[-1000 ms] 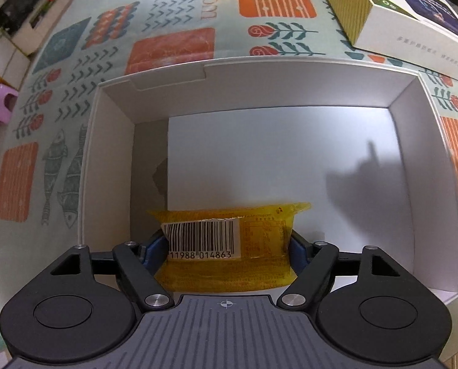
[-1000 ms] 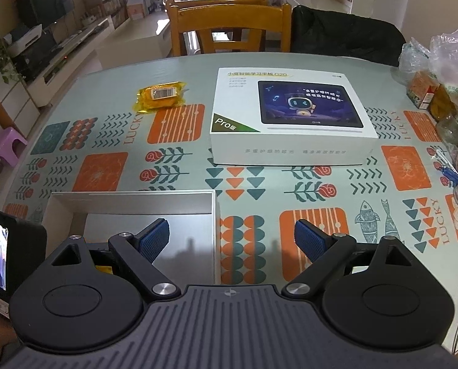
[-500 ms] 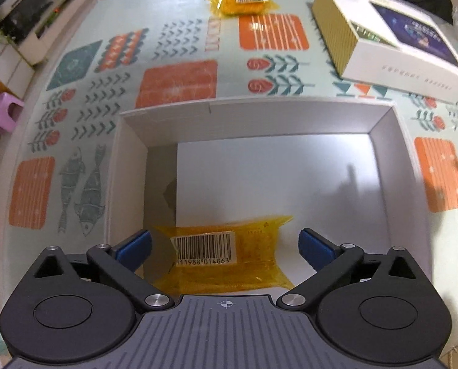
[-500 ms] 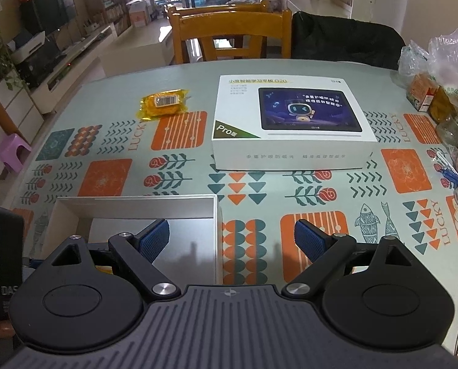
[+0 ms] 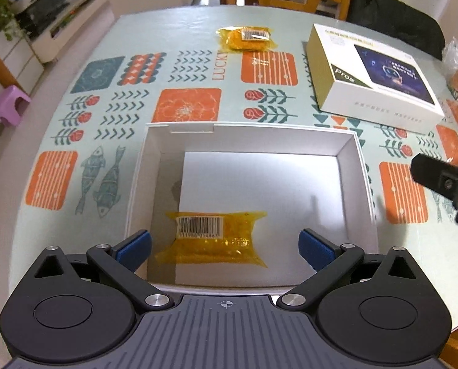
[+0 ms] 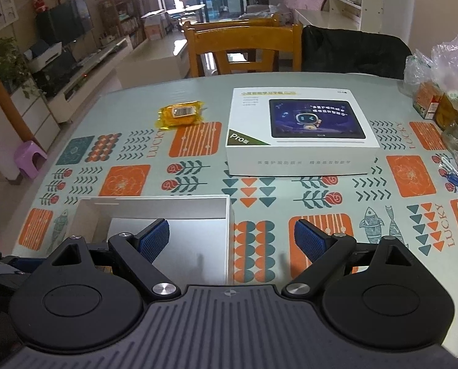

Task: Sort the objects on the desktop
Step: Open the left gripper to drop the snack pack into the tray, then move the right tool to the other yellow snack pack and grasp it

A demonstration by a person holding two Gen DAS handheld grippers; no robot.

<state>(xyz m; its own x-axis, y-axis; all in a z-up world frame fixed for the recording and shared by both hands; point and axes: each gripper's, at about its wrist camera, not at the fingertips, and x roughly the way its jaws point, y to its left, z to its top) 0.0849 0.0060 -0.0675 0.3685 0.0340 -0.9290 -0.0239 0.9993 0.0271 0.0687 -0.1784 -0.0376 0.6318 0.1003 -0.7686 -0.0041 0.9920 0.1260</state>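
A yellow snack packet [image 5: 212, 236] with a barcode lies flat in the near left part of the open white box [image 5: 356, 166]. My left gripper [image 5: 224, 247] is open and empty, raised above the box's near edge. A second yellow packet [image 5: 247, 38] lies on the table's far side; it also shows in the right wrist view [image 6: 181, 113]. My right gripper [image 6: 231, 241] is open and empty, over the box's right wall [image 6: 227, 230].
A large white tablet box [image 6: 299, 132] stands at the far right of the patterned table. Bags and jars [image 6: 444, 98] crowd the right edge. A wooden chair [image 6: 244, 49] stands behind the table.
My left gripper opened, let go of the yellow packet in the box, and rose back. The right gripper rose slightly.
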